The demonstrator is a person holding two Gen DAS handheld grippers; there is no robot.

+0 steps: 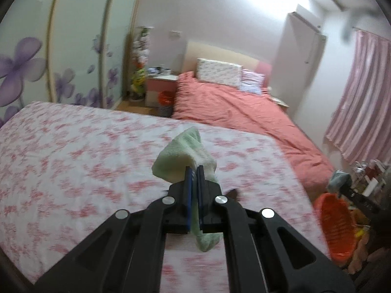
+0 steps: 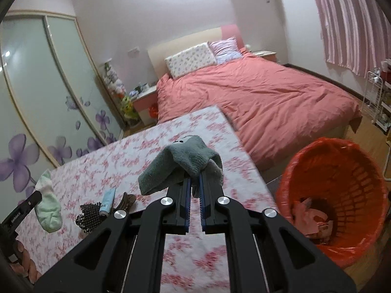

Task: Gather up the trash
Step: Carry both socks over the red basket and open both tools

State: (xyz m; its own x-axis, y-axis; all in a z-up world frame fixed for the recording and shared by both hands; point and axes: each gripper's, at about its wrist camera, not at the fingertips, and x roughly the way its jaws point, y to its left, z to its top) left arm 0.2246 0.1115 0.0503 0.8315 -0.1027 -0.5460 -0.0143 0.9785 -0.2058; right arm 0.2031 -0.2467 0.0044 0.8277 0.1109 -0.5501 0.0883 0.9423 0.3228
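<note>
Left tool (image 1: pixel 194 168): blue pads clamped on a pale green sock (image 1: pixel 182 156), pinched mid-length. Toe end bunches above the pads; the other end hangs below them. It hangs over the floral-cloth desk (image 1: pixel 73 151), no contact that I can make out, well left of the orange trash bin (image 1: pixel 336 229).

Right tool (image 2: pixel 194 174): pads nearly together, nipping a fold of a grey-green fuzzy sock (image 2: pixel 180 161). Most of the sock is draped over the tips rather than held between them. It sits over the desk's right part, just left of the bin (image 2: pixel 342 161), not yet over the rim.

Handling, my read:
- Both socks are light, soft and limp, with no stiffness. They fold over the pads and will swing.
- Terry or fuzzy knit means good friction on ridged pads; slip risk is low on the left.
- The right grip looks shallow and could snag a pad ridge on release or shed early. A bunched fold deeper between the pads would be safer.
- Nothing fragile; squeeze force is no concern.

Bin: red liner, pinkish wrappers (image 2: pixel 310 217) at the bottom, wide mouth, easy drop target.

Remaining on the desk, all well left of the bin: a light blue tube (image 2: pixel 108 200), a dark bristle hairbrush (image 2: pixel 89 216) and a brown item (image 2: pixel 125 201) I can't identify. The tube is stiff and smooth, so grip it across the body.
</note>
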